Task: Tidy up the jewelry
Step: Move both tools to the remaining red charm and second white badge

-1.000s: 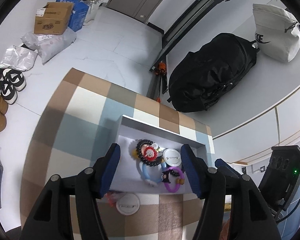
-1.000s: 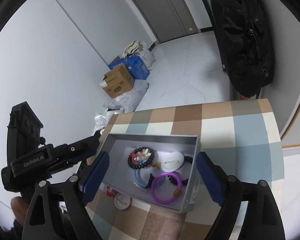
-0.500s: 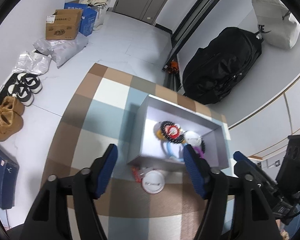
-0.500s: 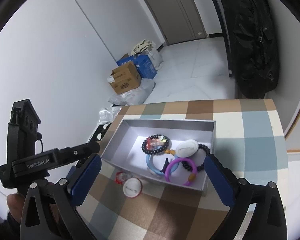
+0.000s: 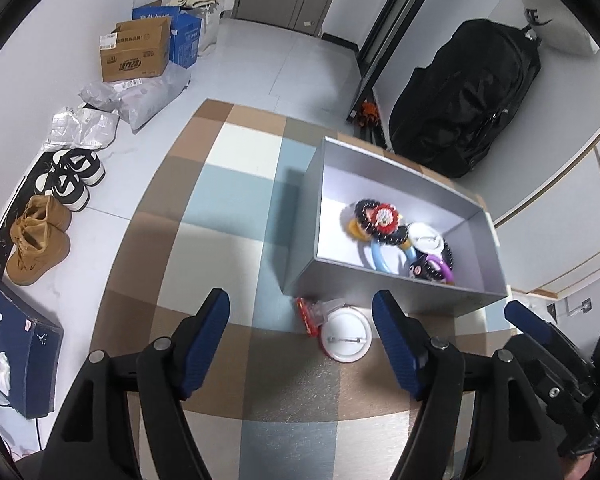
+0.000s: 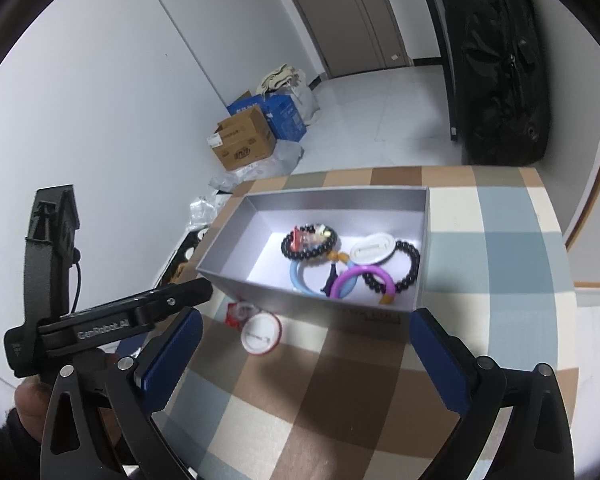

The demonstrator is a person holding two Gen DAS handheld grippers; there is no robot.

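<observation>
Badge lies flat against your box; both released grippers, left gripper and right gripper, risk skidding it under the wall.

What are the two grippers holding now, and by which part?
Nothing. The left gripper and right gripper are both open and empty above the checkered table.

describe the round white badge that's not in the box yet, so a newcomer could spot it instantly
On the checked tablecloth sits an open grey box of bracelets. The round white badge lies on the cloth just outside the box's near wall, pin side up, touching a small red packet. A similar white badge lies inside the box.
</observation>
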